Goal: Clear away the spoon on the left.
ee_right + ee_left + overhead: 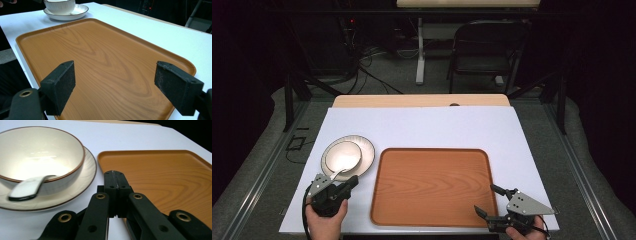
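A white bowl with a brown rim stands on a white plate at the table's left. A white spoon leans on the bowl's near rim, its handle pointing at the person. My left gripper is shut with nothing between its jaws, just in front of the plate and beside the wooden tray. My right gripper stands open over the tray's near right corner. The bowl and plate sit beyond the tray's far end.
A white mat covers the table. Behind the table a black chair and a white table leg stand on the grey floor, with cables beside them.
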`<state>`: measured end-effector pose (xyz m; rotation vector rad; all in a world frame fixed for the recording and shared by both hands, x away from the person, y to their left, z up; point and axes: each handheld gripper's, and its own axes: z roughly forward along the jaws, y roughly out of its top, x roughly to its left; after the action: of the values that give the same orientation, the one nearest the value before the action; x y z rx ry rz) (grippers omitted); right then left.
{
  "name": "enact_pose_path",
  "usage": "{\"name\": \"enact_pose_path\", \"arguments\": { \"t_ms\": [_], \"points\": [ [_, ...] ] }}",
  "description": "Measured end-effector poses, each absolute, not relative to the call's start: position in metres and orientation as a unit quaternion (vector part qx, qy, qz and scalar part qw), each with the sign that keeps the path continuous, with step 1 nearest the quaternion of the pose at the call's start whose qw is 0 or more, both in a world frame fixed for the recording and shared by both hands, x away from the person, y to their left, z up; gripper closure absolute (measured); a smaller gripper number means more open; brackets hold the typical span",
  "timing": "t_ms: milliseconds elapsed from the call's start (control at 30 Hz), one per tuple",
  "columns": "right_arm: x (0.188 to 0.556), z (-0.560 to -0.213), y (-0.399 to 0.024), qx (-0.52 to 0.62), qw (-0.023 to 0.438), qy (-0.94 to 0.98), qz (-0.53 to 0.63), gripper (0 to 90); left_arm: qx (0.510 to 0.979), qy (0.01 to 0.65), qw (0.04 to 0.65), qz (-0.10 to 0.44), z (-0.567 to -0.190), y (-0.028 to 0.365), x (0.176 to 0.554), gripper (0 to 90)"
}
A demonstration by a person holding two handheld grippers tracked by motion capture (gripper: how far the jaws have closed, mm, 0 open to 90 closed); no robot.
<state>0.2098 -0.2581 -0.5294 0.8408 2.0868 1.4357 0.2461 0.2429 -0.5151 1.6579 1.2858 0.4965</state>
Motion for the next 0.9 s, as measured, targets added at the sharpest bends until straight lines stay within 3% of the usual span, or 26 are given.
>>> {"name": "enact_pose_path", "arguments": {
  "t_ms": [900],
  "points": [
    [0.210,-0.529,-0.258,0.307,0.233,0.761,0.522,16.5,0.643,0.592,0.414,0.255,-0.519,0.300,0.263,90.0]
  ]
}}
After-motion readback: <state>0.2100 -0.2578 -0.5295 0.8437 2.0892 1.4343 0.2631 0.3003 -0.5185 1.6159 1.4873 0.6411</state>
